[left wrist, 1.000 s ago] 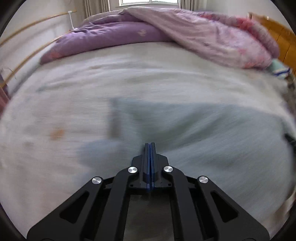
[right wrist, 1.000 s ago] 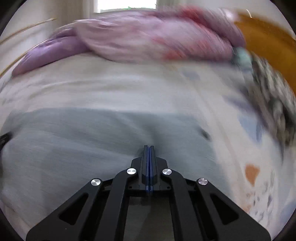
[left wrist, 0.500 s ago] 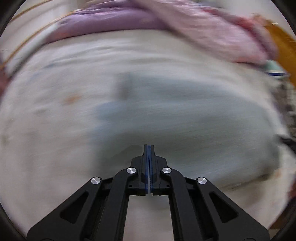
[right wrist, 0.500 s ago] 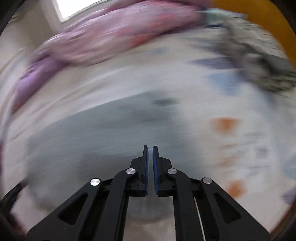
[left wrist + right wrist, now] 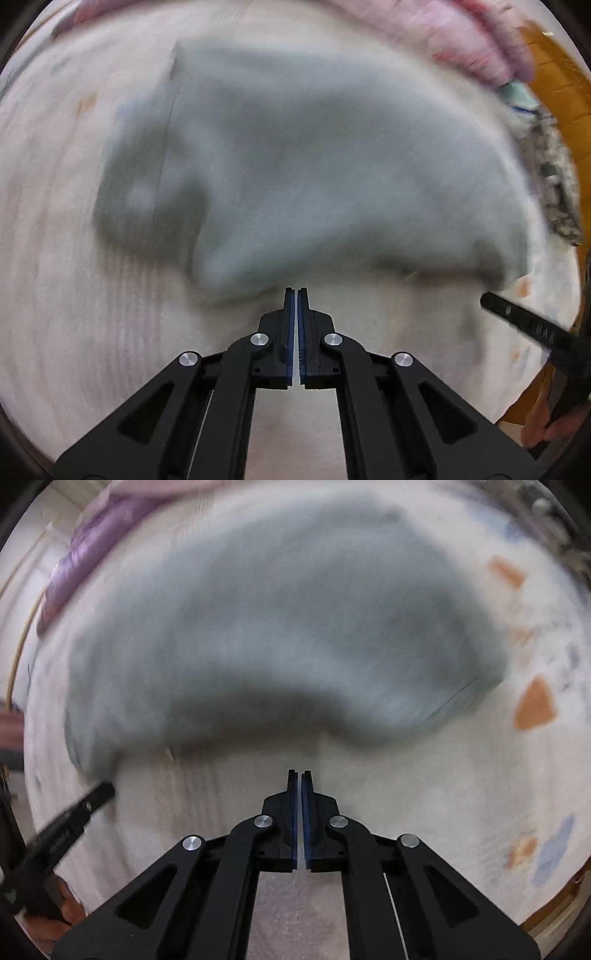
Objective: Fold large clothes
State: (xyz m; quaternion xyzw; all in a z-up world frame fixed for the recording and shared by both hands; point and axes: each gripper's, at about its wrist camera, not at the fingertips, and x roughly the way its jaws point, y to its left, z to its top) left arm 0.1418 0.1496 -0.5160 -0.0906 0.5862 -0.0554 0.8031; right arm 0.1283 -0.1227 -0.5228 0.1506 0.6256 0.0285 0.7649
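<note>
Both views are smeared with blur. The left gripper (image 5: 296, 291) has its jaws pressed together on nothing; the right gripper (image 5: 299, 774) is closing, only a sliver between its jaws, nothing in it. Just ahead of both sets of tips lies the grey garment (image 5: 314, 158), spread on the pale bedsheet (image 5: 55, 295) with faint orange and blue patches. Beyond the garment, at the far edge, sits a pink quilt (image 5: 476, 40) and a purple pillow (image 5: 74, 568). To the left gripper's far right, a wooden headboard (image 5: 554, 74).
</note>
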